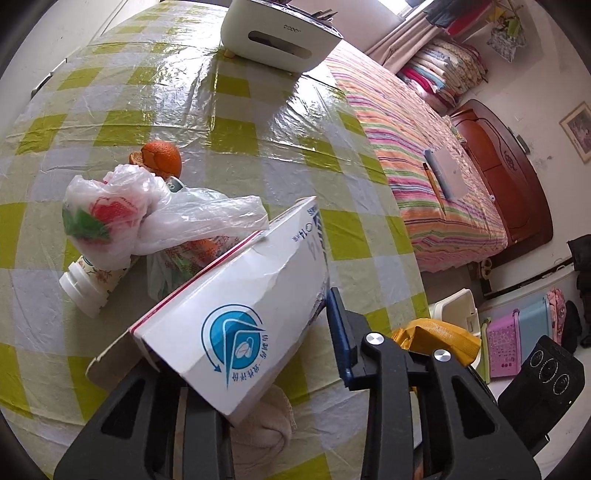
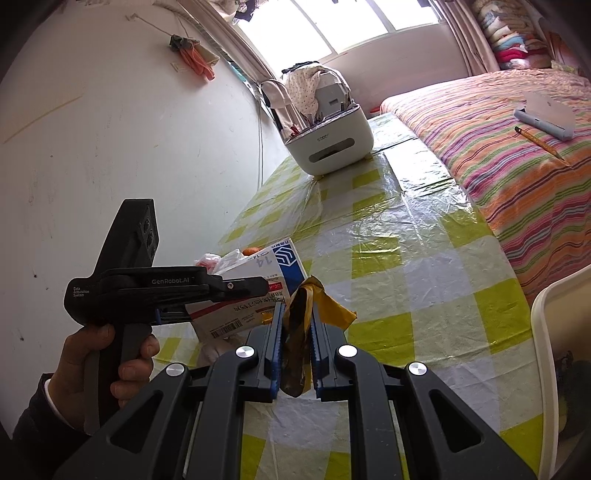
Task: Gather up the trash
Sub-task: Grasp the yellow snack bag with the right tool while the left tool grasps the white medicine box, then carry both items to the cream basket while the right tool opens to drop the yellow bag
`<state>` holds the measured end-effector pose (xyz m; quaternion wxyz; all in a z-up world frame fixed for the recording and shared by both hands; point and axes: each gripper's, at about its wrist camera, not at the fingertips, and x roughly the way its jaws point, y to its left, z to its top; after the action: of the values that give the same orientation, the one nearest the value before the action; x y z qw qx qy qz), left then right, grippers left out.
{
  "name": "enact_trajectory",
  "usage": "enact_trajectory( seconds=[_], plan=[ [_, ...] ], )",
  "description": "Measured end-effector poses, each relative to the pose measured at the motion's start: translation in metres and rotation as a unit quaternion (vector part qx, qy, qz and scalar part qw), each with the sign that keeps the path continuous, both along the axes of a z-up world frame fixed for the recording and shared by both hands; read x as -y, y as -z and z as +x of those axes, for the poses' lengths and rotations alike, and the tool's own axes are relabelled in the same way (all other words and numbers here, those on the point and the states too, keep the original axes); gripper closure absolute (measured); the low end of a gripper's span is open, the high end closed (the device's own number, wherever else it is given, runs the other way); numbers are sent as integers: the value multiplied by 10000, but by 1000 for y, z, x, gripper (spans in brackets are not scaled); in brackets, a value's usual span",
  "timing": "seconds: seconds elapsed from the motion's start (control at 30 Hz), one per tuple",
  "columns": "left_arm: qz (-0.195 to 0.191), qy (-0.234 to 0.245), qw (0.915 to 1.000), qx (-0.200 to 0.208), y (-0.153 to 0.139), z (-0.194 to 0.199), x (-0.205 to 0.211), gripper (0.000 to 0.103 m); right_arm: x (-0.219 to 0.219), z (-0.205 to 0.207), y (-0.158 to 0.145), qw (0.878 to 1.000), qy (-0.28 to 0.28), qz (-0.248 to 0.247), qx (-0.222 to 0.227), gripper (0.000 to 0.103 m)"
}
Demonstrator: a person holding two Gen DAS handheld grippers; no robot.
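The white cardboard box [image 1: 236, 314] sits in the lower middle of my left view, tilted up off the table, and my left gripper [image 1: 243, 354] has its jaws pinched on the box's near end. In my right view the same box [image 2: 255, 295] shows at centre left, clamped in that gripper [image 2: 207, 306], with my left hand [image 2: 110, 365] around the handle at lower left. My right gripper [image 2: 295, 339], bottom centre of its own view, is pressed together on a crumpled yellow and brown wrapper [image 2: 303, 321], which sticks up between the blue pads [image 2: 276, 332].

Beyond the box, at middle left of the left view, lie a bunched plastic bag [image 1: 129, 214], a white bottle [image 1: 85, 291] on its side under it, and an orange peel [image 1: 162, 157] just behind. All rest on the green checked tablecloth [image 1: 184, 110]. A white appliance [image 1: 280, 33] stands at the table's far end, top centre. The striped bed [image 1: 424, 155] runs along the right, touching the table's edge.
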<state>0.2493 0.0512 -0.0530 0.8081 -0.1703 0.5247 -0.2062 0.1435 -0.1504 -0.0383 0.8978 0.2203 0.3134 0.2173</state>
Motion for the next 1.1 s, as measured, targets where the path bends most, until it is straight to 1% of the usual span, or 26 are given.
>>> enact_trajectory(
  seconds=[0.03,0.13,0.27,0.33,0.47,0.63,0.83,1.1],
  plan=[
    [-10,-10,10000,45,-3,-1,1,87,3,-1,-1,10000,39,5,22,91],
    [134,-12,9994,306,-9,-6,8,96,12,-4,-2,9998,160,71,75,90],
    [303,-122,9980,533,-13,-14,11,96,23,-9,-7,9993,301,139,181,90],
    [295,-168,9971,688,-18,-19,12,96,28,-11,-9,9990,340,183,234,91],
    [91,-269,9946,1000,-34,-31,10,96,42,-16,-12,9981,441,270,320,90],
    [-121,-190,9913,1297,-50,-49,18,96,57,-24,-15,9968,604,309,425,90],
    [-281,-2,9903,1357,-57,-62,36,96,75,-28,-13,9954,782,401,379,90],
    [-394,363,9880,1450,-62,-84,60,96,89,-36,-16,9932,974,420,482,90]
  ],
)
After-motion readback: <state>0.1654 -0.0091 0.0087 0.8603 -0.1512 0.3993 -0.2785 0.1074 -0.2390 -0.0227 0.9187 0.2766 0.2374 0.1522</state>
